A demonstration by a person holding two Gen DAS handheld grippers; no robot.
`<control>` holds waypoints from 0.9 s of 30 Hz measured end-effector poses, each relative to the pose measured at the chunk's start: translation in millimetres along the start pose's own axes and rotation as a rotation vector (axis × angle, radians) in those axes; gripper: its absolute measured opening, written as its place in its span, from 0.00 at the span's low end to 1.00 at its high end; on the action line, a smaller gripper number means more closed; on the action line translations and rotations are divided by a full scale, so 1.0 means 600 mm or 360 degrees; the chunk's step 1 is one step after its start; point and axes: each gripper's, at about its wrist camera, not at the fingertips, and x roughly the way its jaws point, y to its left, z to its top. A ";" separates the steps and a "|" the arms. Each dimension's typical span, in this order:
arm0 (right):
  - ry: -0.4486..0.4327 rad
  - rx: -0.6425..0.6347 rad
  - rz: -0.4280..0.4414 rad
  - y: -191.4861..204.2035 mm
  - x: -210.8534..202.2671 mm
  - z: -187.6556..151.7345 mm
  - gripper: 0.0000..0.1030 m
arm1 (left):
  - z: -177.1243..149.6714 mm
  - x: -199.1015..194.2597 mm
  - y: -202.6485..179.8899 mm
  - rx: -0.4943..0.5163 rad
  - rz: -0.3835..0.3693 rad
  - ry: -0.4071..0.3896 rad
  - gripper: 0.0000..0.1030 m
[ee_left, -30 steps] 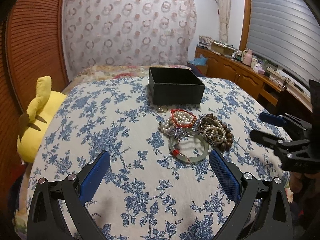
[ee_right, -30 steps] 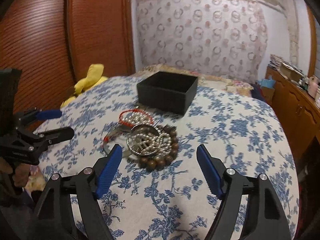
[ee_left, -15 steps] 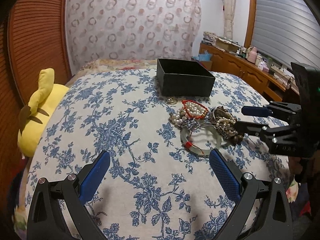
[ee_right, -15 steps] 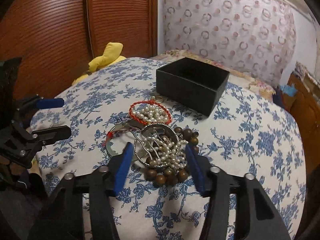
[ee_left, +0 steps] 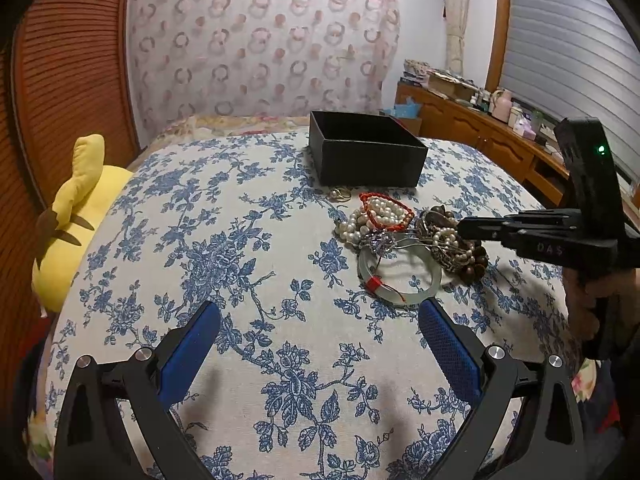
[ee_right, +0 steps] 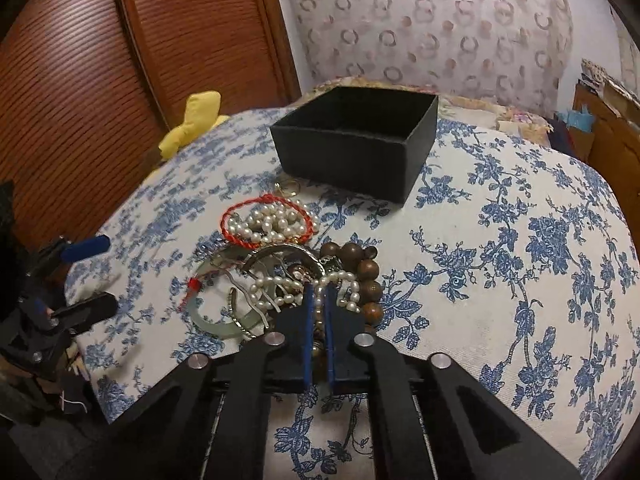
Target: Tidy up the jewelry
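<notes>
My right gripper (ee_right: pixel 318 300) has its blue-padded jaws drawn tight together, pinching a strand of small white pearls (ee_right: pixel 320 282) at the near edge of the jewelry heap. From the left wrist view the same gripper (ee_left: pixel 464 227) reaches in from the side with its tips buried in that heap.

The heap lies on the blue-flowered white bedspread (ee_left: pixel 240 248), just in front of the open black square cardboard box (ee_right: pixel 356 144), close to it but not touching. It is a tangle: a braided red cord loop (ee_right: pixel 267 220) lying around a cluster of round white pearls (ee_right: pixel 272 222), a pale green jade bangle (ee_left: pixel 400 276) with a red thread tied on it, a bracelet of dark brown wooden beads (ee_right: pixel 366 272) just beside my pinch, curved silver metal pieces (ee_right: pixel 280 254), and a small gold ring (ee_left: pixel 340 194) nearest the box.

My left gripper (ee_left: pixel 320 344) hangs above bare bedspread on the near side of the bangle, jaws spread wide with nothing between them

A yellow plush toy (ee_left: pixel 76 216) lies at the bedspread's far left edge
</notes>
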 end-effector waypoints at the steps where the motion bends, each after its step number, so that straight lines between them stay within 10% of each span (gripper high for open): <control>1: -0.0010 -0.0002 -0.0007 -0.001 -0.004 0.000 0.05 | 0.000 0.000 0.000 0.0000 0.0002 0.0000 0.93; 27: -0.0548 -0.0192 -0.0166 0.036 -0.245 0.060 0.05 | 0.006 0.001 -0.014 0.0034 -0.0026 0.0001 0.93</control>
